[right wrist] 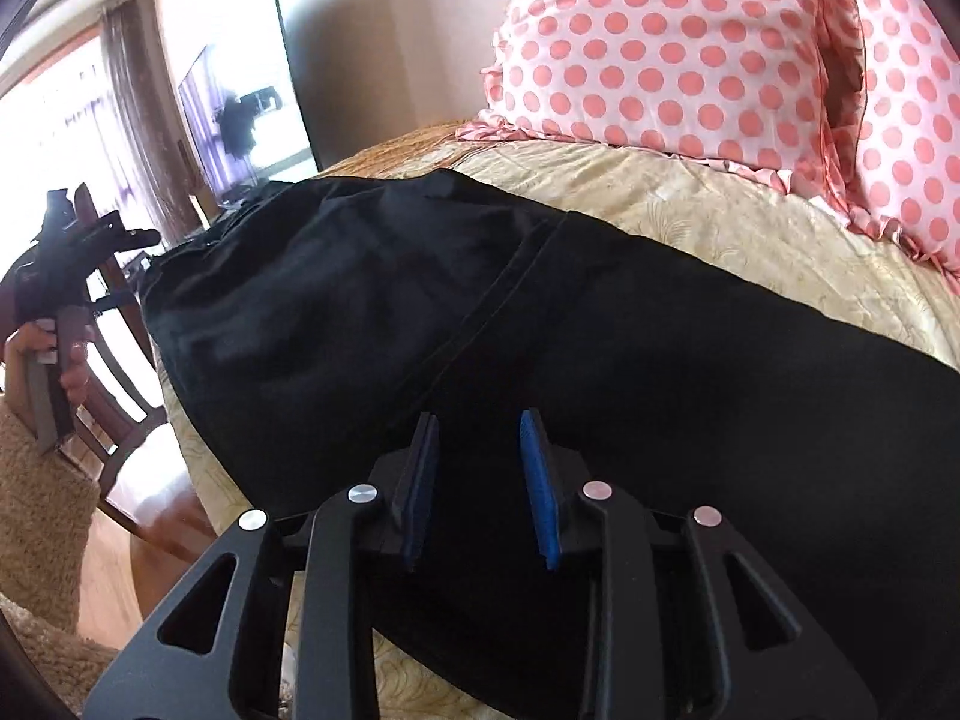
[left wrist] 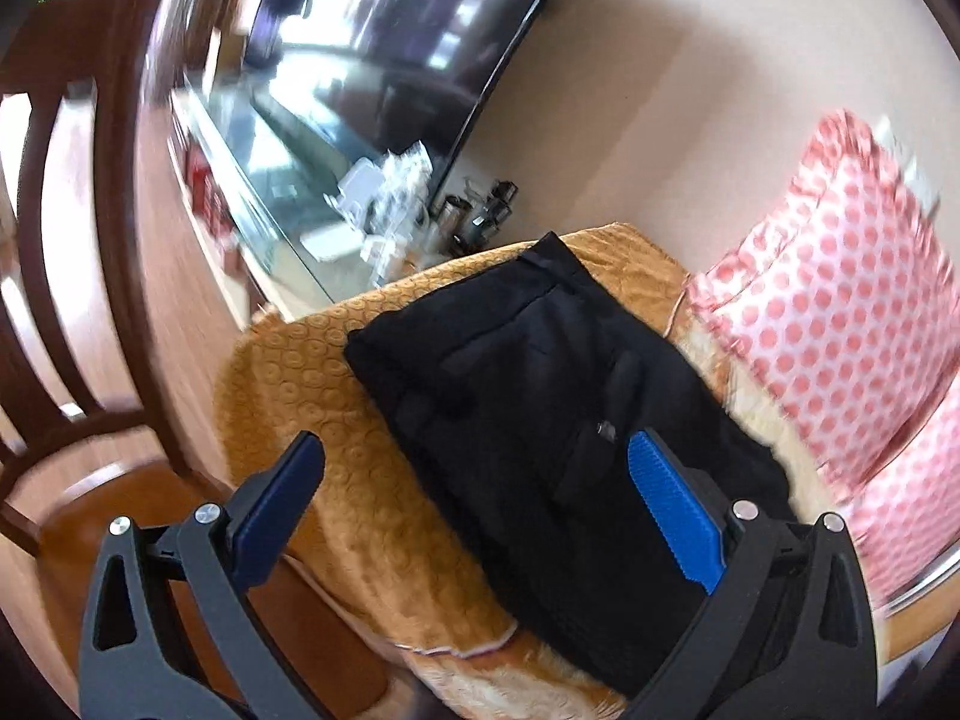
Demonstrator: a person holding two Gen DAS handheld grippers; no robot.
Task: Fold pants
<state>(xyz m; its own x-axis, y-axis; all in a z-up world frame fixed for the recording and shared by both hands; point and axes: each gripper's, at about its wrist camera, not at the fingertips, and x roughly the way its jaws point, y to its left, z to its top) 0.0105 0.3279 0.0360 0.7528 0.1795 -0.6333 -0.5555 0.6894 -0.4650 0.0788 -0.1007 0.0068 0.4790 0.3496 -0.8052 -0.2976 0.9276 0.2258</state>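
Observation:
Black pants (left wrist: 540, 408) lie folded in a compact block on a gold patterned bedspread (left wrist: 312, 384). In the right wrist view the pants (right wrist: 540, 324) spread wide across the bed, with a seam running diagonally. My left gripper (left wrist: 480, 450) is wide open above the near end of the pants, holding nothing. My right gripper (right wrist: 477, 426) is partly open, its blue pads (right wrist: 537, 480) just over the black cloth, with nothing between them. The left gripper also shows in the right wrist view (right wrist: 90, 240), held in a hand off the bed's left side.
Pink polka-dot pillows (right wrist: 660, 42) lie on the bed behind the pants, also in the left wrist view (left wrist: 840, 312). A dark wooden chair (left wrist: 78, 276) stands beside the bed on a wood floor. A TV (left wrist: 384, 72) hangs on the wall above a cluttered shelf.

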